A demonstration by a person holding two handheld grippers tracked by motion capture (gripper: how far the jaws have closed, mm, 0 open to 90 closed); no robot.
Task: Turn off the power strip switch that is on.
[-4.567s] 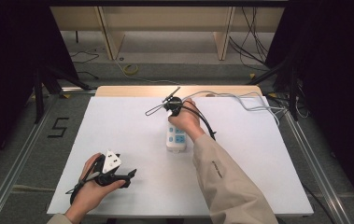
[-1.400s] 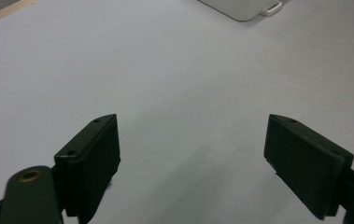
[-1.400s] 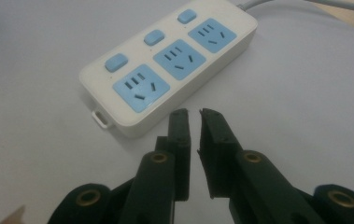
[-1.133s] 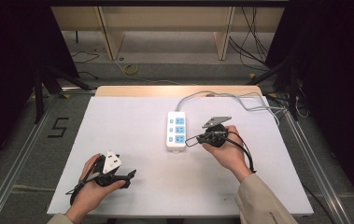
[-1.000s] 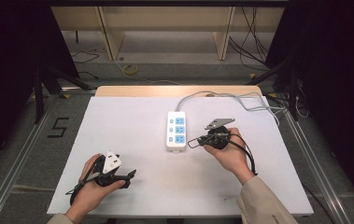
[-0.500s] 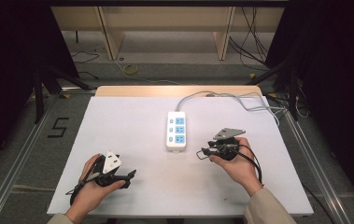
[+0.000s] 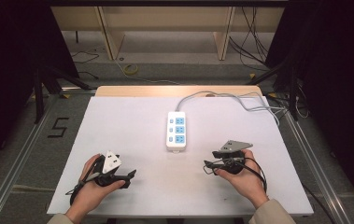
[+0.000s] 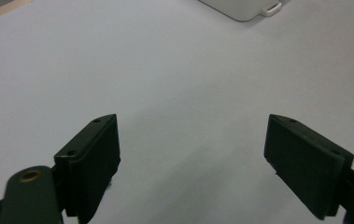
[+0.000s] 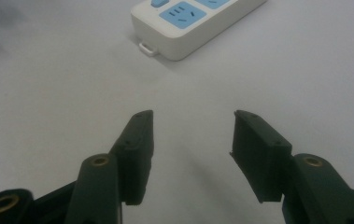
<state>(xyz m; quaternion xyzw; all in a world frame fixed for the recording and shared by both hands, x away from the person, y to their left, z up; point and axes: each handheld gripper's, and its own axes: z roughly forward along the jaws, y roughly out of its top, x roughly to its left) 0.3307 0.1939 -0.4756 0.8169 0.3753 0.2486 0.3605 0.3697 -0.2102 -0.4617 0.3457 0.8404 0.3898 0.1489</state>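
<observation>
Power strip (image 7: 176,130) lying flat mid-surface, well ahead of both grippers, touched by neither. Right gripper (image 7: 207,164) low at the near right, jaws just opened and now spread, nothing between; strip's near end up ahead of them. Left gripper (image 7: 131,174) at the near left, jaws spread wide, empty. White surface (image 7: 132,116), grey cable (image 7: 226,96) trailing off its far edge. Dark room, shelving behind.

A white power strip (image 7: 176,130) with three blue socket panels is lying flat near the middle of the white table (image 7: 132,121), its long axis running away from the person. Its grey cable (image 7: 230,97) is trailing off toward the far right edge.
</observation>
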